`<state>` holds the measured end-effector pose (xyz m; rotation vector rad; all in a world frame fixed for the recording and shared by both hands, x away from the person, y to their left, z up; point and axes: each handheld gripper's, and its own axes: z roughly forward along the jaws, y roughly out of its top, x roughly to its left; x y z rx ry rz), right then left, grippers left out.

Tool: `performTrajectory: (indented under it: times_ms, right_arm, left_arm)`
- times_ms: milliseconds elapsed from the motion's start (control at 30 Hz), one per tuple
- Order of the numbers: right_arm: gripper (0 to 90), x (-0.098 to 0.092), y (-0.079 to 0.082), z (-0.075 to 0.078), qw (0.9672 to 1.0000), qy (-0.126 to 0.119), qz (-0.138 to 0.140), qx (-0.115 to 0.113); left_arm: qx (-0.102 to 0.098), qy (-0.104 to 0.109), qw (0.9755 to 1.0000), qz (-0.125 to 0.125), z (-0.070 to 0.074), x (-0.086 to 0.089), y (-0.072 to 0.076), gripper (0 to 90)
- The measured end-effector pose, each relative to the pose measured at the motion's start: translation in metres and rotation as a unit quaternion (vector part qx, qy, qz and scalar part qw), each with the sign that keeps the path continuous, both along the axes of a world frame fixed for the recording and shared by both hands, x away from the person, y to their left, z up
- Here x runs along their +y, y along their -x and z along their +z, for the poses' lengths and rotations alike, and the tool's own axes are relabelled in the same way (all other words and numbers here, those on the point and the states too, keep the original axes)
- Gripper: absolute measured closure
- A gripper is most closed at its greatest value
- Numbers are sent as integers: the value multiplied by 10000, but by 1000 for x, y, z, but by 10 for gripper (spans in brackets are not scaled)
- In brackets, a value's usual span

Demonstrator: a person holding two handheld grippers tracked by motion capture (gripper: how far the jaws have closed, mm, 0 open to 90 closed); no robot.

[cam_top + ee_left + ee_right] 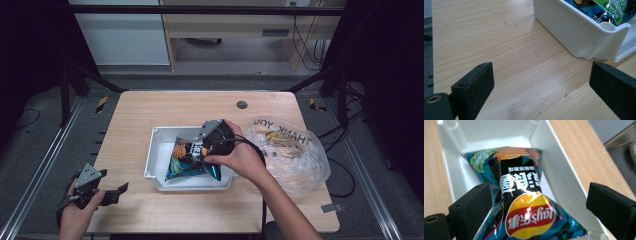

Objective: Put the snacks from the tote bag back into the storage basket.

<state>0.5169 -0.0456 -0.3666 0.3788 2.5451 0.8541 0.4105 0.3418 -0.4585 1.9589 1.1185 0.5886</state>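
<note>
Near the middle of the wooden surface (150, 107), a white tray (156, 150) holds a blue-and-black bag of crisps (187, 161), which lies flat inside it, its top end toward the tray's far wall. Over the tray's right half, the right tool (200, 156) points down at the bag; in the right gripper view its jaws stand wide apart, one either side of the bag (524, 202), with no pad pressing on it. At the near left corner of the surface, the left tool (117, 191) rests low, jaws open with nothing between them. Right of the tray lies a crumpled clear plastic bag (295, 155).
</note>
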Motion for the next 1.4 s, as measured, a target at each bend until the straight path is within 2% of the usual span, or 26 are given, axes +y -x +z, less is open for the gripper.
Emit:
performTrajectory:
  times_ms: [200,300,500,633,733,833,1067,1200,1400]
  right_arm:
    - [78,-21,10,14,9983,-431,-311,-237]
    - [79,-32,12,19,9961,-553,-588,-346]
    - [83,-56,17,24,9919,-804,-880,-443]
    - [82,-69,24,26,9894,-812,-1040,-599]
    - [82,-79,31,26,9857,-896,-1225,-734]
    - [80,-87,37,24,9818,-1006,-1414,-776]
    - [84,-99,48,14,9810,-902,-1540,-764]
    - [87,-103,51,9,9779,-977,-1666,-803]
    - [87,-110,54,6,9754,-1000,-1791,-810]
  left_arm:
    - [18,17,10000,81,-1,2,1,52]
    - [26,51,9999,126,-2,4,0,51]
    - [41,37,9999,137,-2,3,0,50]
    - [30,9,10000,94,-2,0,1,50]
    - [32,-28,10000,66,-2,0,3,50]
    - [10,16,10000,61,-1,0,4,49]
    - [24,7,10000,54,-2,0,3,49]
    - [29,10,10000,69,-2,0,3,49]
    - [14,10,10000,64,-1,0,5,49]
